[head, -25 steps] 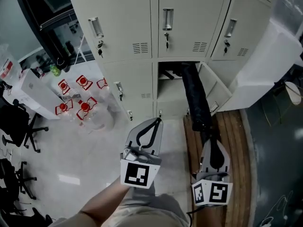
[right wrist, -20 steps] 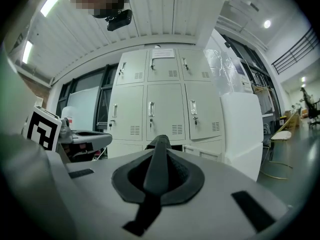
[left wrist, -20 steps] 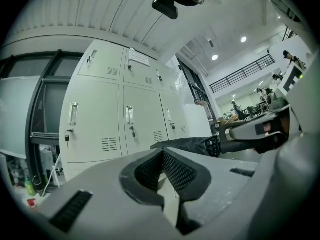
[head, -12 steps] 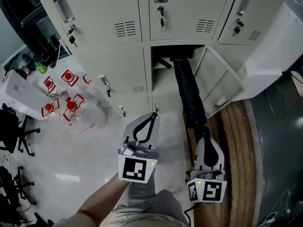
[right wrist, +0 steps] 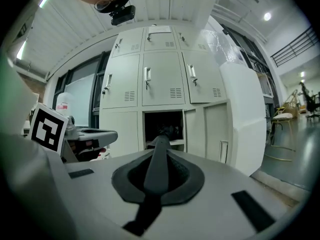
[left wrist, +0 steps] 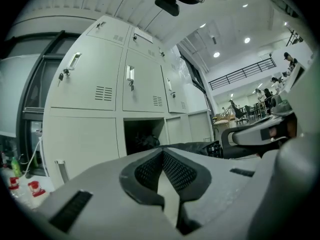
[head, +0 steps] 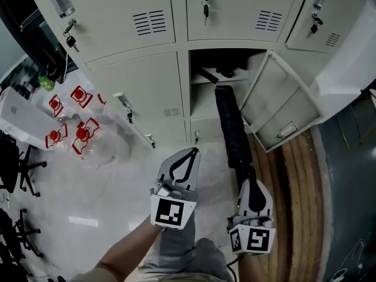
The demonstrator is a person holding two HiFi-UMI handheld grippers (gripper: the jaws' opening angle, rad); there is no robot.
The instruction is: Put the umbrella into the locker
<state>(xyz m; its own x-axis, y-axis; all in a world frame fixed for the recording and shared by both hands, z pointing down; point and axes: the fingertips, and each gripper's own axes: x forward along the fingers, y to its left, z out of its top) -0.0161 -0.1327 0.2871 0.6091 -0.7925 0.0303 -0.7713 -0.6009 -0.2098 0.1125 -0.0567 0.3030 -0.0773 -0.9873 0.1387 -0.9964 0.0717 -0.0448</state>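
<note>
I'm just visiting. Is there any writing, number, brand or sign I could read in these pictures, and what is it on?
No text can be read anywhere.
Red labels on the water bottles: print too small to read.
Marker cube of the left tongs and the one of the right tongs: black-and-white square patterns, no letters or digits.
Locker doors: no numbers or name plates show.

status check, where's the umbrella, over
Right gripper shut on umbrella, tip at open locker mouth. Left gripper shut, empty. Door swung wide, path looks clear.
</note>
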